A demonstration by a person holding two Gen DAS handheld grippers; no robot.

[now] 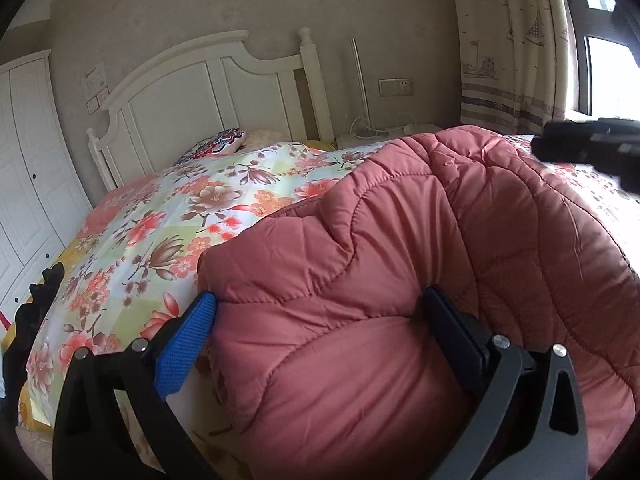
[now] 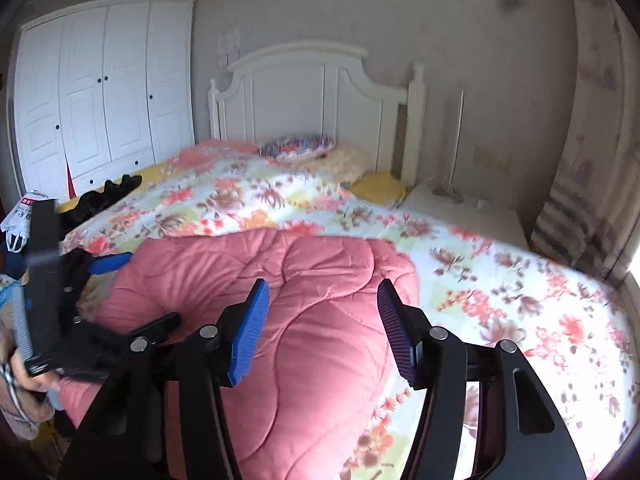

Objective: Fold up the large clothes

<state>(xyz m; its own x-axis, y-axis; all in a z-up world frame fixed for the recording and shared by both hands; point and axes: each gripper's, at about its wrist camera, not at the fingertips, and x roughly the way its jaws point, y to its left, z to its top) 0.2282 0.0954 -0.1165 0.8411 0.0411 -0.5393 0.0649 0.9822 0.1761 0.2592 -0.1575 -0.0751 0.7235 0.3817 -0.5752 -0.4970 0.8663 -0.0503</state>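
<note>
Blue-padded fingers of the left gripper sit nearest, spread wide with a thick fold of the pink quilted garment bulging between them; whether the pads truly press it, I cannot tell. Over on the right gripper, the jaws stand apart above the same padding, nothing pinched. That garment lies bunched at the near edge of the floral bedspread. Risk from here: puffy, slick fabric could spring loose and slump off that near edge, undoing the fold.
</note>
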